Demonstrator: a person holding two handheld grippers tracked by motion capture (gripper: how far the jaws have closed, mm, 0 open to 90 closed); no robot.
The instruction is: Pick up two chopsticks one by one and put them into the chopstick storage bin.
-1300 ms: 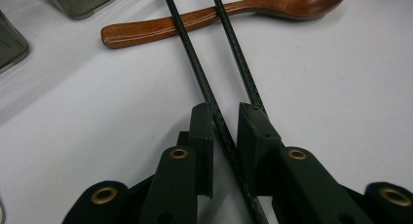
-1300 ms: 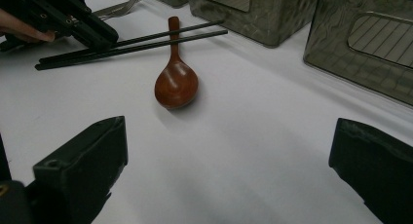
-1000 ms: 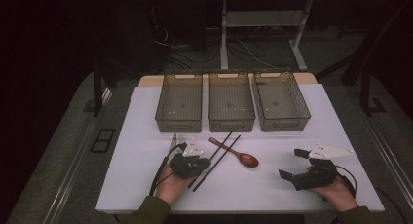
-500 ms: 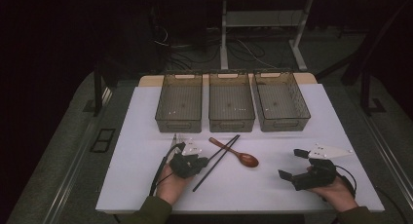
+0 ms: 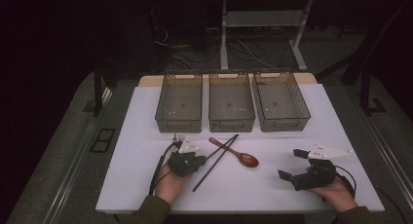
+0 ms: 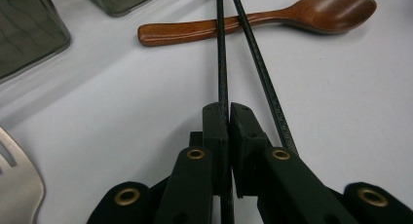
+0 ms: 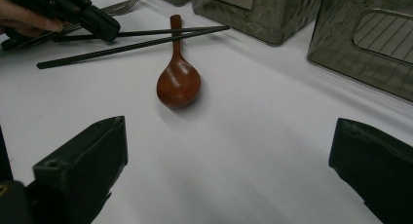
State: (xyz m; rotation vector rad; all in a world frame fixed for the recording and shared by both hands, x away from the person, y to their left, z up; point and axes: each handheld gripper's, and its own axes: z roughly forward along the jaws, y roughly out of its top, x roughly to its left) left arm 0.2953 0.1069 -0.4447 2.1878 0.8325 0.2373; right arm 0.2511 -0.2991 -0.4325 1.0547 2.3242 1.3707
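Black chopstick [image 6: 222, 63] is pinched in the left gripper [image 6: 229, 118] but not yet lifted, its mate [image 6: 258, 63] and the wooden spoon [image 5: 235, 154] lie beside it, three bins [image 5: 232, 104] stand empty, right gripper [image 7: 229, 160] gapes idle.

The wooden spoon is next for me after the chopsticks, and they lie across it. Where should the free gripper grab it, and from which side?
Probably the neck just behind the bowl of the wooden spoon, coming from above with the open right gripper. The two chopsticks cross its handle nearer the far end, one clamped in the left gripper, so that stretch is blocked. The neck lies flat and narrow on the table.
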